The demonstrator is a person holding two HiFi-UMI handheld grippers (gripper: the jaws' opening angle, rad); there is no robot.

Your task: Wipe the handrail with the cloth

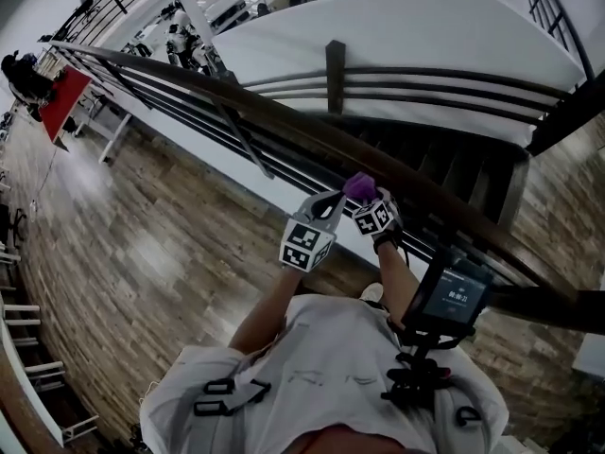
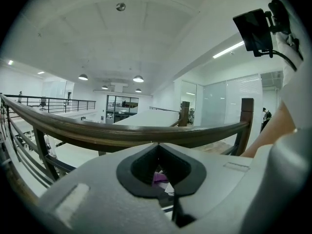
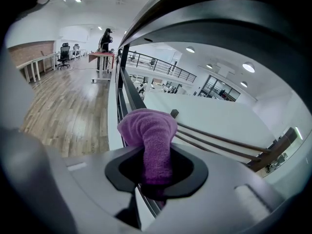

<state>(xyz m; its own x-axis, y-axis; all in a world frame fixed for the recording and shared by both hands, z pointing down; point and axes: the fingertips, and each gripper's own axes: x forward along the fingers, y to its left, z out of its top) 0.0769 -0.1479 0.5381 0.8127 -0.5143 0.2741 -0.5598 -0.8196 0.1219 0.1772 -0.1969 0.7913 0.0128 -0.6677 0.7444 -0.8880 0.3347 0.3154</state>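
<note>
Left gripper (image 1: 326, 211) is just on the near side of the wooden handrail (image 1: 274, 112). Its jaws are pinched together w/ nothing clearly in them, tho a sliver of purple shows thru the gap. Right beside it, the right gripper (image 3: 156, 167) is clamped on the purple cloth (image 3: 148, 130). Cloth bunches out past the jaws, right by the rail, can't tell if it's touching tbh.

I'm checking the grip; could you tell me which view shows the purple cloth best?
The right gripper view: the cloth fills its centre, clamped in the right gripper. The head view shows a small purple tuft by the handrail; the left gripper view, only a sliver.
</note>
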